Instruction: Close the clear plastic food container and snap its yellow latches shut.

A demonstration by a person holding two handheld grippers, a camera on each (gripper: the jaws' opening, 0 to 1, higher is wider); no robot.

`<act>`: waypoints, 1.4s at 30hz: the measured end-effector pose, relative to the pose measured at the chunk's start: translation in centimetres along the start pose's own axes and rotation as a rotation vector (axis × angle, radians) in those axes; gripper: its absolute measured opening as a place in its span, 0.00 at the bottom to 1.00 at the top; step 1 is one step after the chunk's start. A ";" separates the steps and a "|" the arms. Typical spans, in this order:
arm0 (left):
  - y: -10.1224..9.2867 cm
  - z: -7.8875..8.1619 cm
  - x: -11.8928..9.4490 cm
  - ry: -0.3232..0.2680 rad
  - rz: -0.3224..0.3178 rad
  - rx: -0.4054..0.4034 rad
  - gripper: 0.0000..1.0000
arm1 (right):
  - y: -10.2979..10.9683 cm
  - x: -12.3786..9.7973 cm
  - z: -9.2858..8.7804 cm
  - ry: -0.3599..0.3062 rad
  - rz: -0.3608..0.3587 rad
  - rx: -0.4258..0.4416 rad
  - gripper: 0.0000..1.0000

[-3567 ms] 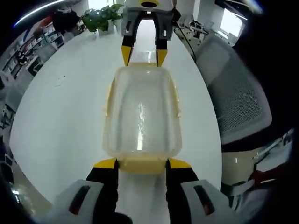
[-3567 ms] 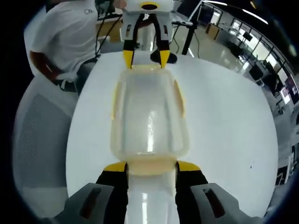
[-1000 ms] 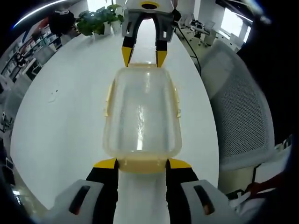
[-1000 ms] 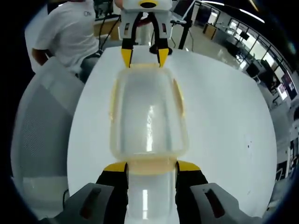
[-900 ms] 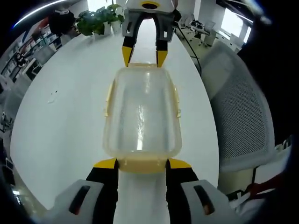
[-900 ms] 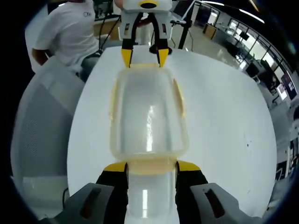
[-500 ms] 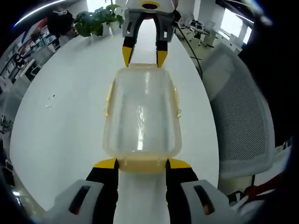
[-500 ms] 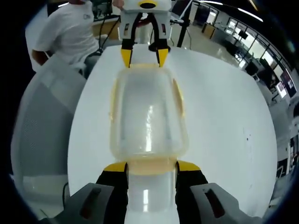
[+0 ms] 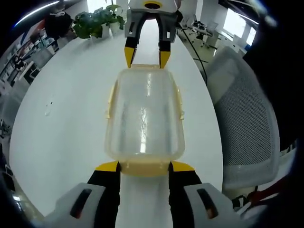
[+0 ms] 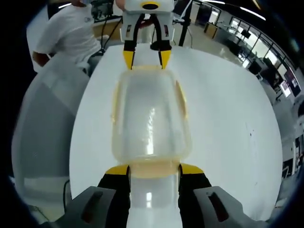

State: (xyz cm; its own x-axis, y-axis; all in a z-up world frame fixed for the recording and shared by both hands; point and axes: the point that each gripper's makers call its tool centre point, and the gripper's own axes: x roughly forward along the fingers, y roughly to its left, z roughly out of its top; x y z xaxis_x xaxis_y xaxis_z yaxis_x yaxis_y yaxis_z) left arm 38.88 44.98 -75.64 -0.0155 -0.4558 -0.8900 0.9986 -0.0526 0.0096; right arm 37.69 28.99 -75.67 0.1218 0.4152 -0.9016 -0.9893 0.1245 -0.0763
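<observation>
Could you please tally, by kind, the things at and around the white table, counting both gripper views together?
Clear plastic food container: 1
Grippers, left gripper and right gripper: 2
White table: 1
Grey mesh chair: 1
Potted plant: 1
Person in a white shirt: 1
Total: 7

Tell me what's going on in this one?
A person holds two tools at opposite short ends of a clear plastic food container over a white table. The left tool has its yellow tips at the near end latch; the right tool sits at the other end latch. The lid looks seated. Yellow side latches show along the long edges; whether they are snapped shut is hard to tell.
</observation>
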 end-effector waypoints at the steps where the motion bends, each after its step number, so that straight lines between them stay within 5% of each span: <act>1: 0.0 0.1 0.0 0.000 -0.001 0.001 0.39 | 0.0 0.0 -0.1 0.000 -0.001 0.001 0.38; 42: 0.4 4.5 3.1 -0.020 -0.025 0.026 0.39 | -0.3 -1.7 -5.2 0.022 -0.017 0.033 0.38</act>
State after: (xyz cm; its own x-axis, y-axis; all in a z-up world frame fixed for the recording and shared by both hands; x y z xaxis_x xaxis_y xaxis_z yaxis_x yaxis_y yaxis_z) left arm 39.03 39.56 -76.33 -0.0416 -0.4715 -0.8809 0.9962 -0.0868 -0.0006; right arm 37.40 23.56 -76.36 0.1361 0.3926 -0.9096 -0.9839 0.1611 -0.0777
